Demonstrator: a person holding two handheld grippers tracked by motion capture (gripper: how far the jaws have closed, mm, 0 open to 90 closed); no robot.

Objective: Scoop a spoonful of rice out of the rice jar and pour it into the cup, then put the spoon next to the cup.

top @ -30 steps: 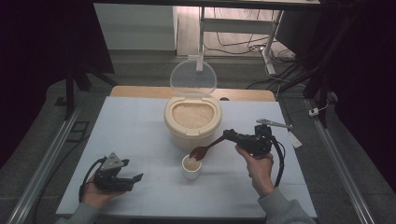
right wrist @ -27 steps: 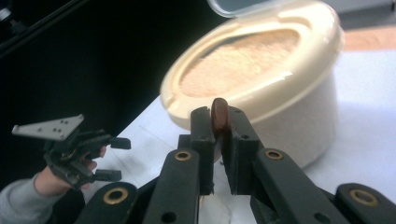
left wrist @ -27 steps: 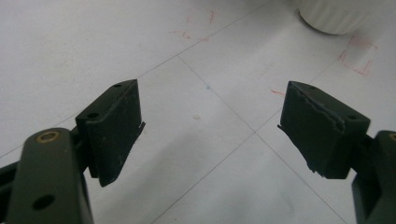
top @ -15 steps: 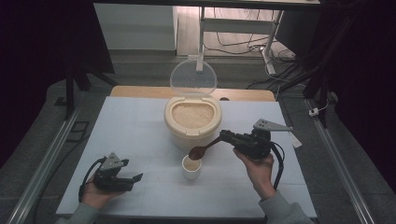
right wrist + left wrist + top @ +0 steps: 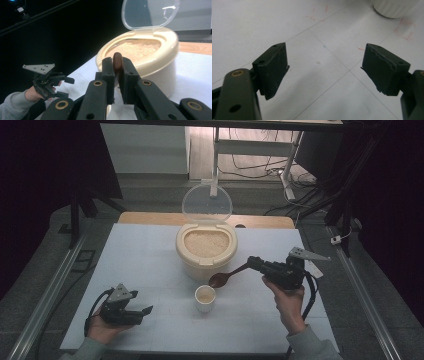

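The right gripper [image 5: 255, 263] is clenched on the handle of a brown wooden spoon [image 5: 227, 276], whose bowl hangs just above and at 2 o'clock of the small white cup [image 5: 205, 298] near the desk's centre. The cup stands just in front of the cream rice container [image 5: 206, 251], at its 6 o'clock, with a narrow strip of bare desk [image 5: 150, 255] between them. The container's clear lid [image 5: 206, 205] stands open and upright at its 12 o'clock side, and grain fills it nearly to the rim.

The left gripper [image 5: 145, 312] rests near the desk's 7 o'clock corner, close to the front edge, its jaws spread wide and holding nothing. Wide open surface lies between it and the cup, and more along the 9 o'clock side.

In the right gripper view, the jaws cover most of the spoon; just its handle end [image 5: 117, 61] shows between them. In the left gripper view, the cup's base [image 5: 395, 8] is cut off at the top edge. Whether the spoon's bowl carries grain is hard to make out.
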